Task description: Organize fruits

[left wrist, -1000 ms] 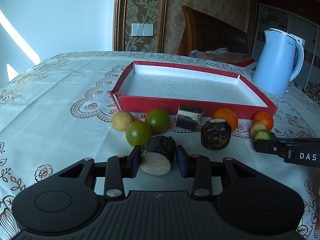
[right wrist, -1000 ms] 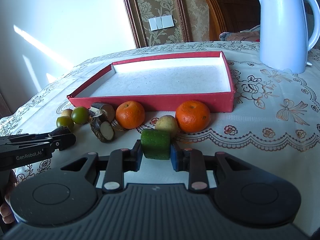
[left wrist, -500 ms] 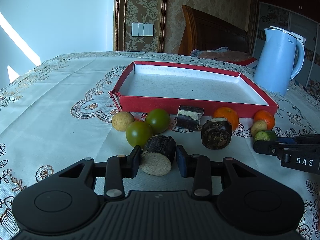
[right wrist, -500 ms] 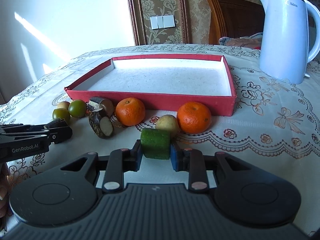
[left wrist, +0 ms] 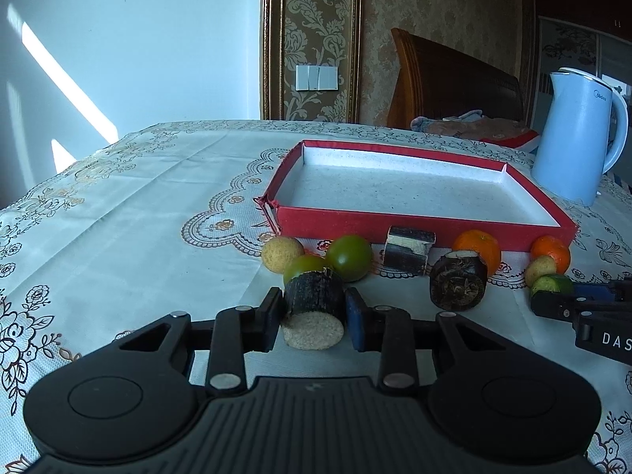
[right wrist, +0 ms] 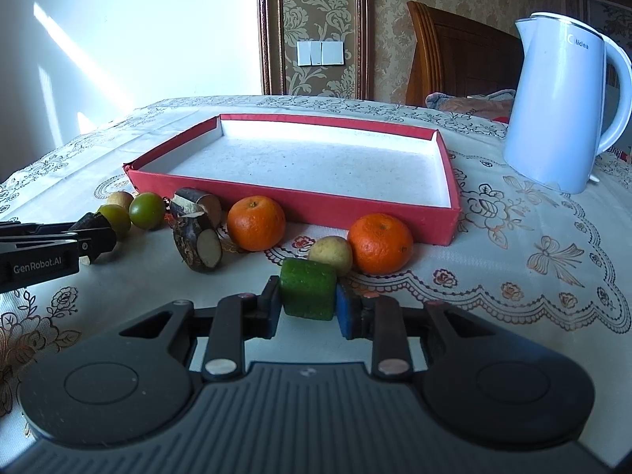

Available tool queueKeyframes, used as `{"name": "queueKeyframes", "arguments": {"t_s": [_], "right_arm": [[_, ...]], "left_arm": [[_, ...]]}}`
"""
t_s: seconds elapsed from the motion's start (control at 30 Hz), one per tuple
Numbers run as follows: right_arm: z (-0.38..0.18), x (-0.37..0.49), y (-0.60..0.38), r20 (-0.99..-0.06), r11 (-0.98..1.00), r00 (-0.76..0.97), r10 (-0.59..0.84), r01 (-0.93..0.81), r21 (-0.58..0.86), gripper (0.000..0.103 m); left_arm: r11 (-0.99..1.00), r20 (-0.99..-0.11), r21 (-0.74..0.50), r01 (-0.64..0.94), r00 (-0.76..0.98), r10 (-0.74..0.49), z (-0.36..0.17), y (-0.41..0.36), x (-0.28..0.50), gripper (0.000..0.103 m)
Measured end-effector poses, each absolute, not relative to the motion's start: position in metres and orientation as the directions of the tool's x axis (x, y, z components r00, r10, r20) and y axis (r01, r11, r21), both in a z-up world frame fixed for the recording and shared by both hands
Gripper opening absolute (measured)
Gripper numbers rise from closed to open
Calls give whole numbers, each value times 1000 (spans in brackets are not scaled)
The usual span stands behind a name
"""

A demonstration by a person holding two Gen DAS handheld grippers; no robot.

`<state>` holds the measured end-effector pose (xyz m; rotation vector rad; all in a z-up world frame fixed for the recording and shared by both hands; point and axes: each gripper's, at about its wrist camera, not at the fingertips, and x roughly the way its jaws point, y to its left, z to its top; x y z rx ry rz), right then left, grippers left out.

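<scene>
Midea kettle [right wrist: 557, 106], GenRobot.AI – left hand-held gripper [right wrist: 93, 243]

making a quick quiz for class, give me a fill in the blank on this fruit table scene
1. The right gripper is shut on a ____ cucumber chunk.
2. The red tray holds ____ fruit.
3. The white kettle stands ____ the tray, on the tablecloth.
4. The left gripper is closed on a dark piece with a ____ cut face.

Missing words: green; no; outside; pale
</scene>
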<state>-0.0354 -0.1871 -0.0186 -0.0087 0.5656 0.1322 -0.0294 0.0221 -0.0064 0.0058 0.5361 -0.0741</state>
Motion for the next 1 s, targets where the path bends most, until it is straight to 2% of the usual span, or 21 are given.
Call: {"name": "queueKeyframes", "arguments": {"t_s": [0.57, 1.0], "right_arm": [[-9, -56, -188, -419, 991, 899, 125, -132, 12, 27], [-6, -61, -185, -389, 987, 909, 151, -164, -1, 27]], "left_arm": [[1000, -460, -8, -26, 888, 19, -1, 28, -39, 33], [999, -463, 7, -51, 885, 48, -2, 28, -38, 33]]}}
